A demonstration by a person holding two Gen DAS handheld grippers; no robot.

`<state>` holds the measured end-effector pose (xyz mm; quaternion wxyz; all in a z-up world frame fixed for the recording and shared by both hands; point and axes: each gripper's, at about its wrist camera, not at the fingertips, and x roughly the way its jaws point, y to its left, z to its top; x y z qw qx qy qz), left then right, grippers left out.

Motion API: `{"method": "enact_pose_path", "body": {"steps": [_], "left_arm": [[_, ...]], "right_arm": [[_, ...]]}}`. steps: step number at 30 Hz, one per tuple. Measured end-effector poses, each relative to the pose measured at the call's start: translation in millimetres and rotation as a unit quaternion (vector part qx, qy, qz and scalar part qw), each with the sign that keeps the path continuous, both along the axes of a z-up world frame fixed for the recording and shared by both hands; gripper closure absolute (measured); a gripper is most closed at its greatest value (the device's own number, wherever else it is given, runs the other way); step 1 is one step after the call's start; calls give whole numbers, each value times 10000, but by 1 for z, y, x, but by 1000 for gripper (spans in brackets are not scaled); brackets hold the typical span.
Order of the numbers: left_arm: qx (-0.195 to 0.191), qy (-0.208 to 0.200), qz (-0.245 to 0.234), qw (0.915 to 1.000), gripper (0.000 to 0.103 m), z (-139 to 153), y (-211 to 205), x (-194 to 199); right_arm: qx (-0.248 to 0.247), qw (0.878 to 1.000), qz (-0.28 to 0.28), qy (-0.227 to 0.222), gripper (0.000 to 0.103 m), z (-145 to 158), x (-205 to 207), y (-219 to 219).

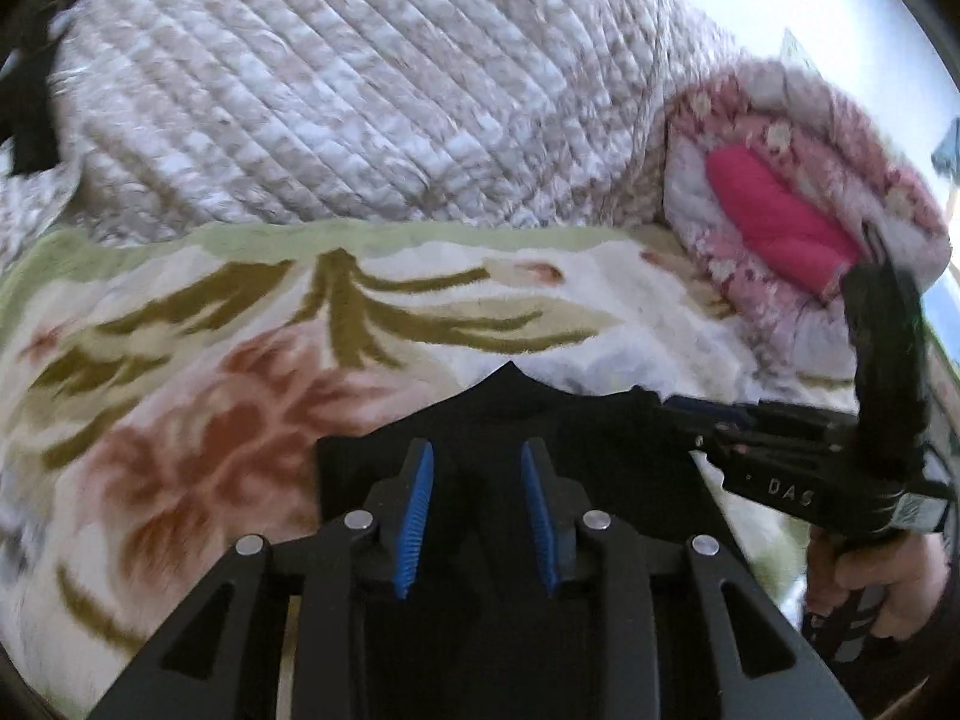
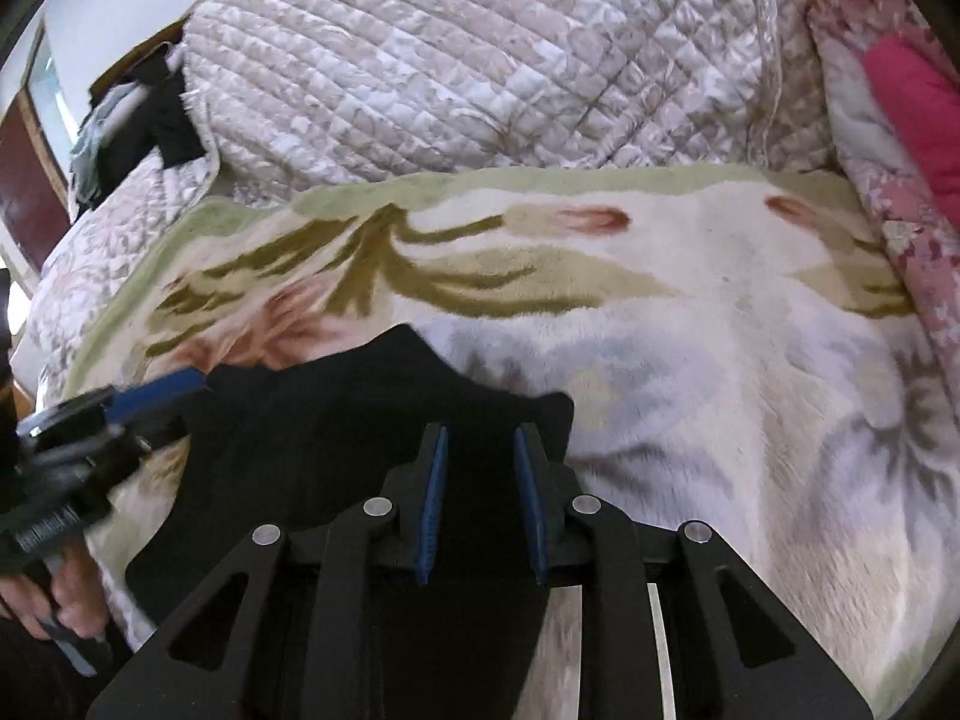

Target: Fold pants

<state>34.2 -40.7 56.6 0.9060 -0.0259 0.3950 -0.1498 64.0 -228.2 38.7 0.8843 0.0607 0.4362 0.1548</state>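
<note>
Open blanket point(image 2: 690, 360) before quilt point(image 2: 480, 60)

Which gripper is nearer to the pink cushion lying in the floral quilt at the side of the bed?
Right. The right gripper reaches in on the side where the pink cushion lies; the left gripper sits farther over, above the black pants.
</note>
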Motion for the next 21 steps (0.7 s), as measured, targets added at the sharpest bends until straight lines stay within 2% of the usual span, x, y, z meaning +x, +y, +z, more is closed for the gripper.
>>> {"method": "enact_pose_path", "body": {"steps": [2, 4, 9, 14, 18, 21], "left_arm": [[145, 142, 38, 9998, 70, -17, -1, 12], [119, 223, 86, 9996, 71, -31, 3, 14], [94, -130, 98, 9998, 71, -37, 4, 4], [-114, -111, 128, 9998, 71, -35, 10, 5], [-174, -56, 295, 9994, 71, -26, 19, -4], [-174, -45, 302, 9994, 71, -17, 22, -25]], "right_arm": [[-120, 9999, -32, 83, 80, -13, 11, 1], [-63, 9998, -54, 161, 80, -26, 17, -1], [-141, 9997, -106, -159, 81, -32, 15, 4], [191, 9997, -127, -124, 80, -31, 17, -5], [66, 9995, -263, -137, 79, -14, -6, -7], [0, 9995, -81, -289, 74, -1, -40, 0]]}}
